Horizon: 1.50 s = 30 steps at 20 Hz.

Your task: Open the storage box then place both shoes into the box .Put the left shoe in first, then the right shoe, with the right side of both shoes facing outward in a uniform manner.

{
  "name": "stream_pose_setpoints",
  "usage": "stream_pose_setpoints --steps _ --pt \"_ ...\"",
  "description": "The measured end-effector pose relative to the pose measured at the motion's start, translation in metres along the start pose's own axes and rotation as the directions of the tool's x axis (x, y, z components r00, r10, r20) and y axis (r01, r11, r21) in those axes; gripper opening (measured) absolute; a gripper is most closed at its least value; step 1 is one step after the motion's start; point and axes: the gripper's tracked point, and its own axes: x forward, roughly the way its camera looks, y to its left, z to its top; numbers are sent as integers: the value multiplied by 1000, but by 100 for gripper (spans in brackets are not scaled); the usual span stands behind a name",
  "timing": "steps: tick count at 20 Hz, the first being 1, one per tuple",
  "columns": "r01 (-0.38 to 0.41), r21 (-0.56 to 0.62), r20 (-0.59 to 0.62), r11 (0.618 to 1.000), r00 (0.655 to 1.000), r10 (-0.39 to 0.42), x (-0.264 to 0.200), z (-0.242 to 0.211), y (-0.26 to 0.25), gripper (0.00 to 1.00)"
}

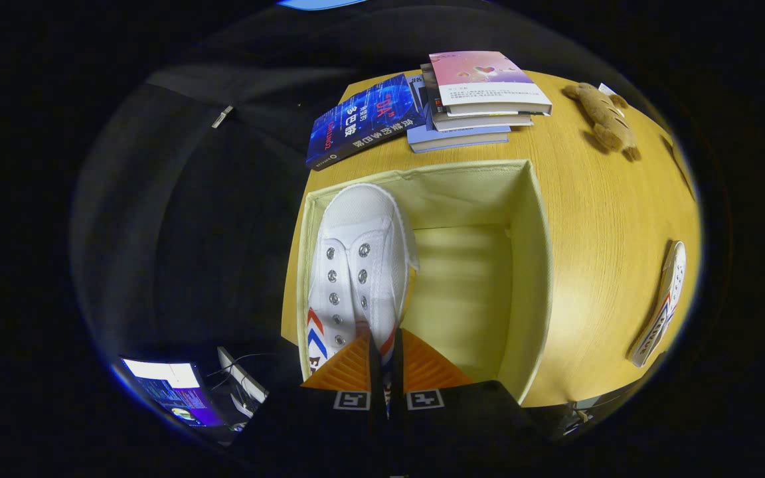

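Observation:
An open pale yellow fabric storage box stands on the wooden table. My gripper is shut on a white canvas shoe with red and blue chevrons. Its orange fingers pinch the shoe's heel collar. The shoe hangs toe-first over the left half of the box, close to the left wall. The right half of the box is bare inside. A second white shoe lies on its side on the table, well to the right of the box.
Beyond the box lie a dark blue book and a stack of books. A brown plush toy rests at the table's far right. The table's left edge runs just beside the box, with a lit screen below.

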Motion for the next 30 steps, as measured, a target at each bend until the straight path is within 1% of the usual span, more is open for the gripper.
stream_pose_setpoints --steps 5,8,15,16,18,19,21,22,23,24,25,28,30 --pt "1 5 7 1000 1000 -1 5 -1 1 5" --pt "-14 30 -3 999 1000 14 9 -7 3 5" --pt "-31 41 -8 999 999 31 22 -14 0 5" --pt "-31 42 -9 999 999 32 23 -13 -1 7" --pt "-28 29 -18 999 999 28 27 -16 -4 13" --pt "-29 17 -21 999 999 29 29 -18 -5 14" --pt "-57 11 -16 998 998 58 31 -19 -1 20" --pt "-107 31 -11 994 994 107 30 -18 10 26" --pt "-138 46 -10 989 990 139 25 -14 19 24" --pt "-159 49 -6 986 987 159 19 -14 26 32" --pt "-166 37 0 985 986 166 17 -13 28 36" --pt "-181 -12 7 983 983 181 4 -15 26 67" --pt "-193 -30 15 981 981 194 -8 -17 22 81"
